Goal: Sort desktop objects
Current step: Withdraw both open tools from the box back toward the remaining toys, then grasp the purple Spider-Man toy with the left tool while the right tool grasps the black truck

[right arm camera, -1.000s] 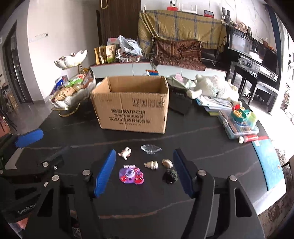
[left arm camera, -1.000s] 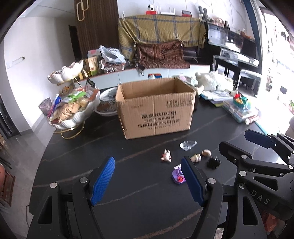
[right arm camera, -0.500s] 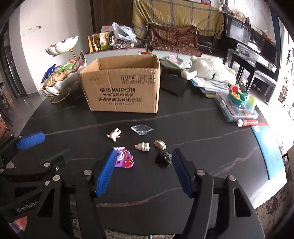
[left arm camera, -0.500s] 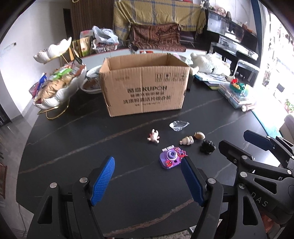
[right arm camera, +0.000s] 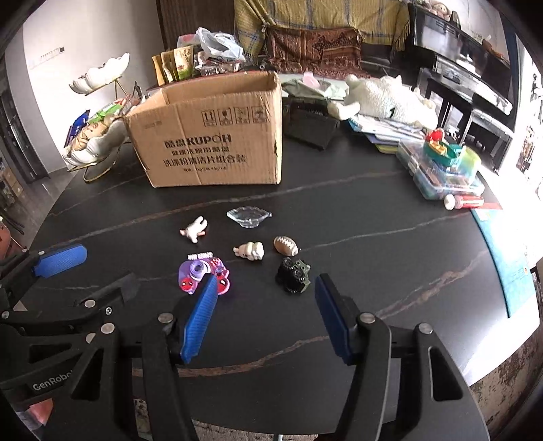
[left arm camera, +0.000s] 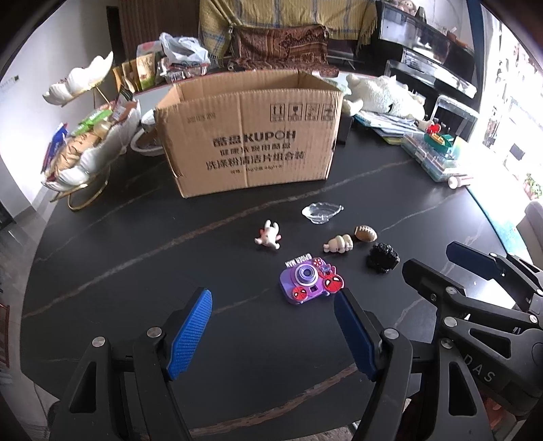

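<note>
Left tool (left arm camera: 273,325) spread wide, nothing between its blue pads, hovering over the near edge of the worktop (left arm camera: 135,257). Right tool (right arm camera: 263,317) likewise wide and empty, just beside the left one.

Purple toy camera (left arm camera: 310,280) lies flat just ahead of the left tool, near its right pad, lens up, long axis running left-right and a bit skewed. In the right wrist view the left pad covers part of it. Black geared toy (right arm camera: 293,274) sits just ahead of the right tool's gap.

Further out, a loose cluster, all apart from each other:
- cream shell-like figure (right arm camera: 251,251), lying on its side, long axis left-right
- mini football (right arm camera: 286,245), long axis diagonal
- white bunny figure (left arm camera: 268,235), on its back probably, hard to tell
- clear glass leaf dish (left arm camera: 322,212)

Cardboard box (left arm camera: 251,135) stands open-topped behind them, printed side toward the tools.

Worktop is black stone with pale veins. On its edges: white shell-shaped snack stand (left arm camera: 85,149) at left, plush toy (right arm camera: 387,96) and plastic cases (right arm camera: 444,169) at right. Beyond it: draped sofa (right arm camera: 322,30), dark piano (right arm camera: 468,57).
</note>
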Motion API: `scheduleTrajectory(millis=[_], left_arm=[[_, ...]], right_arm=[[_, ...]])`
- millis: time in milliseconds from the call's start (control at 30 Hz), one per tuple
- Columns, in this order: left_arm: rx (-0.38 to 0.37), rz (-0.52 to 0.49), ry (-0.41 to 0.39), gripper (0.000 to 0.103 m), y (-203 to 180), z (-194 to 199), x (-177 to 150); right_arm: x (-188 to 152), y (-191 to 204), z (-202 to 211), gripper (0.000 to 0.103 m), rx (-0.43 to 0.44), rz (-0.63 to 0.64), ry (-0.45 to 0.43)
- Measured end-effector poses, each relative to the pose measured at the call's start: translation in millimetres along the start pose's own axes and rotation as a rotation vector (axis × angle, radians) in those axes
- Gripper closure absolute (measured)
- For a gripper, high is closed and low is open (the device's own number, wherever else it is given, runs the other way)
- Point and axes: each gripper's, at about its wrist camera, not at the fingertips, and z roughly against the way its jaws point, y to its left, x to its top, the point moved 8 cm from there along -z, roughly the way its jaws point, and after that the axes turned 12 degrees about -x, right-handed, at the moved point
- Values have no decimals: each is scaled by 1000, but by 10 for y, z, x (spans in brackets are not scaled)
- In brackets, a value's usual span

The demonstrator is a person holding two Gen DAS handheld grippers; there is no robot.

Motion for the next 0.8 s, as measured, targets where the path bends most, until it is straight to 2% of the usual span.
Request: scheduleTrajectory(millis=[800], left_arm=[[10, 8, 94, 32, 2, -518, -75]], right_arm=[[-177, -58, -544, 47, 23, 10, 96]])
